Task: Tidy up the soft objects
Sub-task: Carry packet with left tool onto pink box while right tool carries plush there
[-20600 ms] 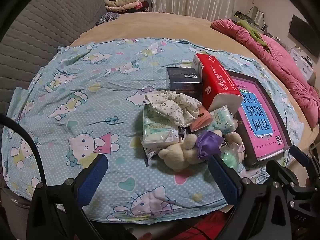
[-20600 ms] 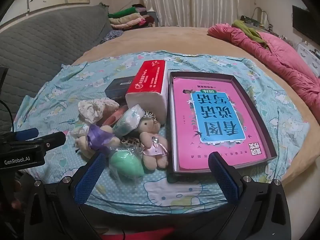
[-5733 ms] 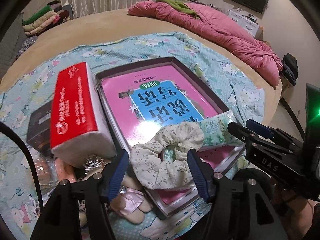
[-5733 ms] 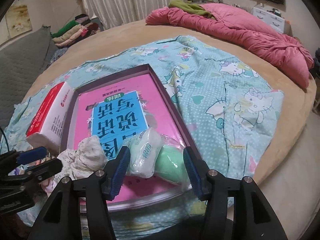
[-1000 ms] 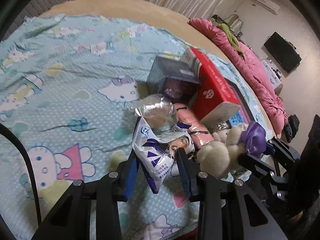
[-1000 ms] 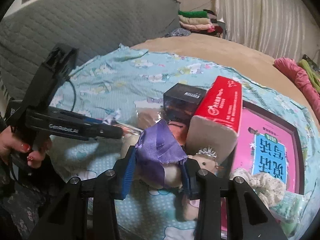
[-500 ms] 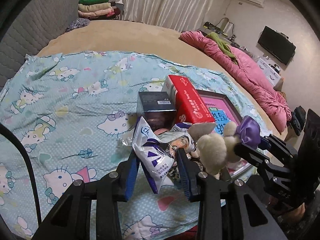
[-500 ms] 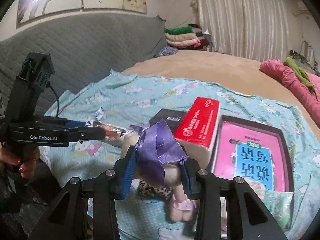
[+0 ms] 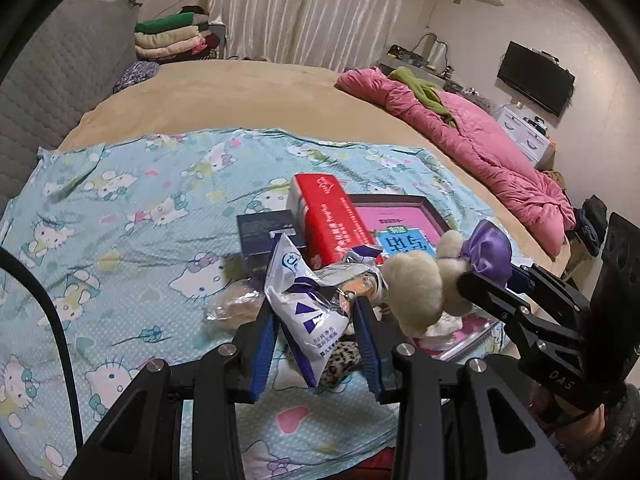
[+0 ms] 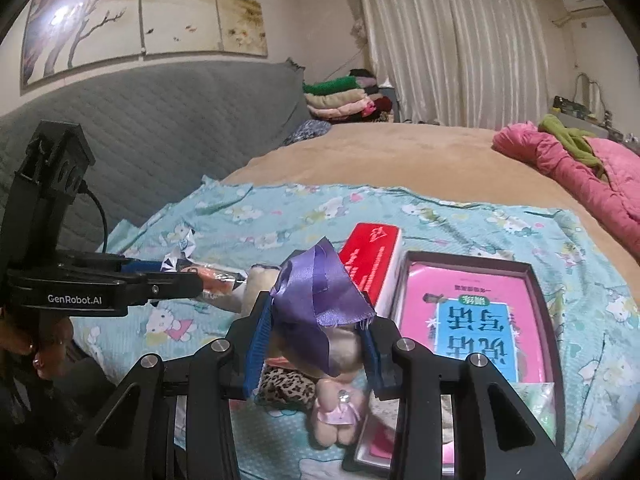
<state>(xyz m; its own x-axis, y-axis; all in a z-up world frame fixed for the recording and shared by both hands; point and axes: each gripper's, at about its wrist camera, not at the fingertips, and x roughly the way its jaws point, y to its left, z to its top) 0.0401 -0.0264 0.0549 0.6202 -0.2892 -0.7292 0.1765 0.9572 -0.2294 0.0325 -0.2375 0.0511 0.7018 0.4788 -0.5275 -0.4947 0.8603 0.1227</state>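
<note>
A white and purple plastic packet [image 9: 306,304] is being clamped between the blue pads of the left gripper [image 9: 316,316], with both pads being pressed against its sides; crinkled wrappers are bunched behind it, and whether those are also being gripped cannot be told. A cream plush bear [image 9: 416,288] with a purple satin ribbon [image 10: 320,300] is being pinched by the right gripper [image 10: 316,340], the jaws being closed on the ribbon and the soft body under it; the bear is being held clear of the bedding (seen from the left wrist it is hanging in the air, head toward the camera).

Places are being given from the red tissue pack [image 9: 332,220], which is lying on the cartoon-cat sheet [image 9: 132,208]. Touching its right side, a shallow dark-rimmed box [image 10: 536,292] is being occupied by a pink and blue booklet [image 10: 472,320]; at the box's near end a pale green packet [image 10: 536,404] is partly being shown, blurred. Just left of the pack and behind it a dark blue carton [image 9: 264,228] is lying. In front of the pack, below the 2 grippers, a leopard-print item [image 10: 284,384] and a small doll in a pink dress [image 10: 338,412] are resting on the sheet; a clear wrapped item [image 9: 236,304] is lying just left of these. Well behind the pack, a pink quilt [image 9: 480,140] is heaped on the tan bedspread [image 9: 240,96].
</note>
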